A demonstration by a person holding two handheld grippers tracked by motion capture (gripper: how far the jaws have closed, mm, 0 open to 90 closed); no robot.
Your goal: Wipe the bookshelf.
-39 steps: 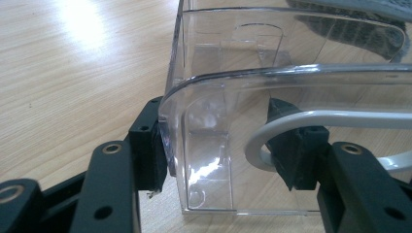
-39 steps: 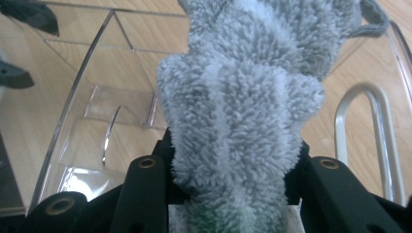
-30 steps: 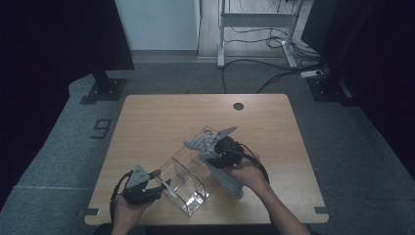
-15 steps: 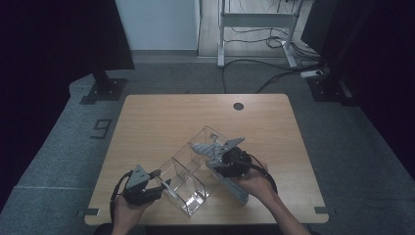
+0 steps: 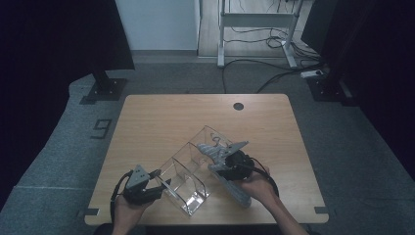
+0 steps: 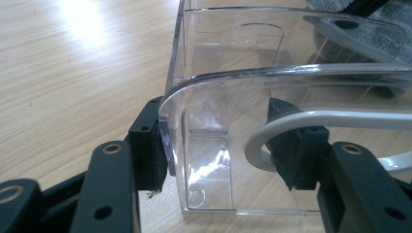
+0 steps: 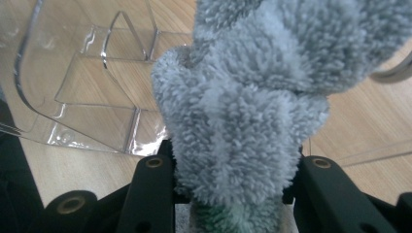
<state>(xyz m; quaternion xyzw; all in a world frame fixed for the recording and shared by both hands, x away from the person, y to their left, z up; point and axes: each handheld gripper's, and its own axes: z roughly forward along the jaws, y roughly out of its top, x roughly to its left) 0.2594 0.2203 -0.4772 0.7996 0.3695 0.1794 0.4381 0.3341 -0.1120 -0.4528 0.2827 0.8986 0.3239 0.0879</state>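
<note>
- The clear plastic organizer (image 5: 188,171) sits in the lower middle of the high view, on the desk (image 5: 161,117), running diagonally from the lower centre up towards the right.
- The left claw (image 5: 164,185), at the lower left of the high view, grips the organizer's near end. In the left gripper view one pad presses the outside of the clear wall (image 6: 194,145) and the other sits inside it, with a white cable (image 6: 311,121) looping past.
- The right claw (image 5: 222,159), just right of centre, is clamped on a grey fluffy cloth (image 7: 243,111); its jaws have just been closing on that pile, which bulges out between them.
- The cloth hangs at the organizer's far compartments, touching or just above the rim; I cannot tell which.
- Judgement: the cloth is light, soft and floppy, so it will sag and drag. A deep pinch on a bunched fold holds best.
- Judgement: the organizer is stiff, light and slick, and likely to slide or crack under a hard squeeze. A wall near a corner is the safest hold.
</note>
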